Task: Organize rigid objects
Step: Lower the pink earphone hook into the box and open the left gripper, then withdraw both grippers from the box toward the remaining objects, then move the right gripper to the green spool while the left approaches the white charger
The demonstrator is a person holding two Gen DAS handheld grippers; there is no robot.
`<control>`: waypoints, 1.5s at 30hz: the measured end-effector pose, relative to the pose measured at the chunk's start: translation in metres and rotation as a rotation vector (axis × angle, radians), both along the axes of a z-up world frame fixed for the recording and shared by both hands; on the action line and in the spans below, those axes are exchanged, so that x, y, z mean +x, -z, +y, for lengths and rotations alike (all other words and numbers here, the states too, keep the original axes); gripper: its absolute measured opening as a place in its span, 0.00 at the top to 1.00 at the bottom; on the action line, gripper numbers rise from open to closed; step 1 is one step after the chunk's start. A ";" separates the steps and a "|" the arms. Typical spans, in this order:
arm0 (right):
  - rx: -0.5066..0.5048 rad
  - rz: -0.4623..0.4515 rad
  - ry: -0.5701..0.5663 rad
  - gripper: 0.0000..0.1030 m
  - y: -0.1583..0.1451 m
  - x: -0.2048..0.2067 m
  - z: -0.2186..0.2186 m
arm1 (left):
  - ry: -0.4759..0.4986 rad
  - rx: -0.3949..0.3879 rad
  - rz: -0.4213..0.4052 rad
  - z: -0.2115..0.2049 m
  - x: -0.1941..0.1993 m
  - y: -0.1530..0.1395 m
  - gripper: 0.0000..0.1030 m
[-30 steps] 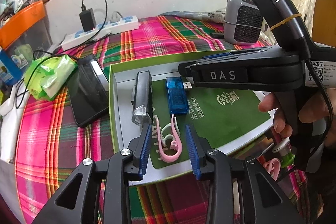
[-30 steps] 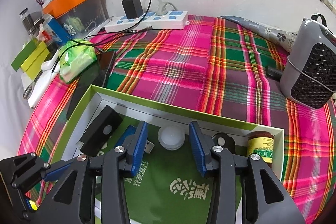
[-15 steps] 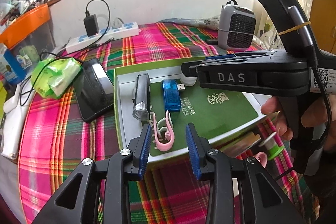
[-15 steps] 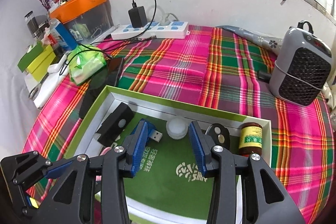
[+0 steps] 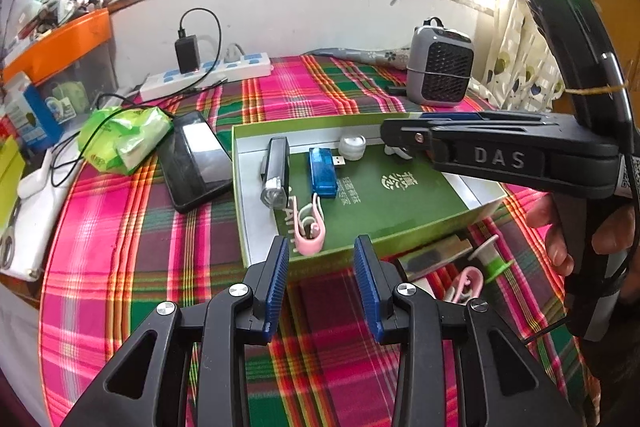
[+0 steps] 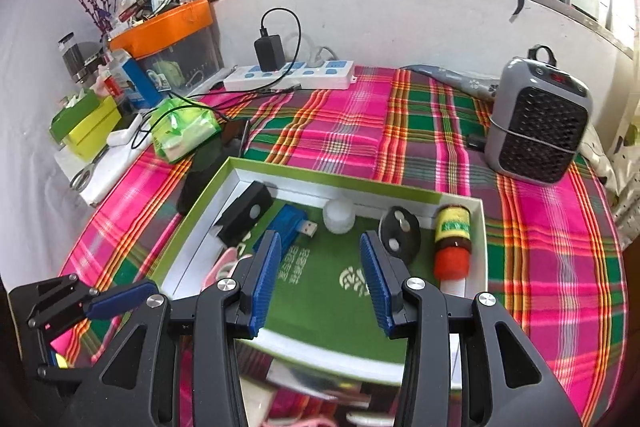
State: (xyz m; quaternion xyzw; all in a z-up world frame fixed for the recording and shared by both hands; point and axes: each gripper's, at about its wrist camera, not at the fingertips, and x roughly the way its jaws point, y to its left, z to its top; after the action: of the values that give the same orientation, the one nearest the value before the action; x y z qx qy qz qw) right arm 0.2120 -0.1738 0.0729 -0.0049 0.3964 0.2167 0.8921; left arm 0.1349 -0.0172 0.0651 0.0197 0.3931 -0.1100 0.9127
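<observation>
Both the left gripper (image 5: 321,283) and right gripper (image 6: 318,281) are hovering empty, fingers apart. Several items are sitting in the box (image 5: 476,215); a spool (image 5: 490,259) and clip (image 5: 466,283) (outside its near edge) are awaiting collection.

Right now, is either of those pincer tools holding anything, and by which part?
Nothing is held. The left hand-held gripper and the right hand-held gripper are both open with an empty gap, hovering over the green box.
</observation>
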 end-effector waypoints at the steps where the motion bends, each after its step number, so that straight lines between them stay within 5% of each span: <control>1: 0.002 -0.002 0.003 0.58 0.000 -0.003 -0.002 | -0.001 -0.004 0.000 0.001 -0.002 0.000 0.68; 22: -0.002 0.010 0.169 0.58 0.032 -0.071 -0.063 | 0.030 -0.059 0.051 0.000 -0.035 0.020 0.68; 45: 0.002 0.061 0.123 0.58 0.053 -0.082 -0.060 | 0.064 -0.106 0.105 -0.009 -0.038 0.032 0.68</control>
State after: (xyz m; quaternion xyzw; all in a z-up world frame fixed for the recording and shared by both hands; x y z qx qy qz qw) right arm 0.1298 -0.2336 0.0203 0.0269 0.4226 0.1618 0.8913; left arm 0.0965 -0.0262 0.0331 -0.0219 0.4333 -0.1609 0.8865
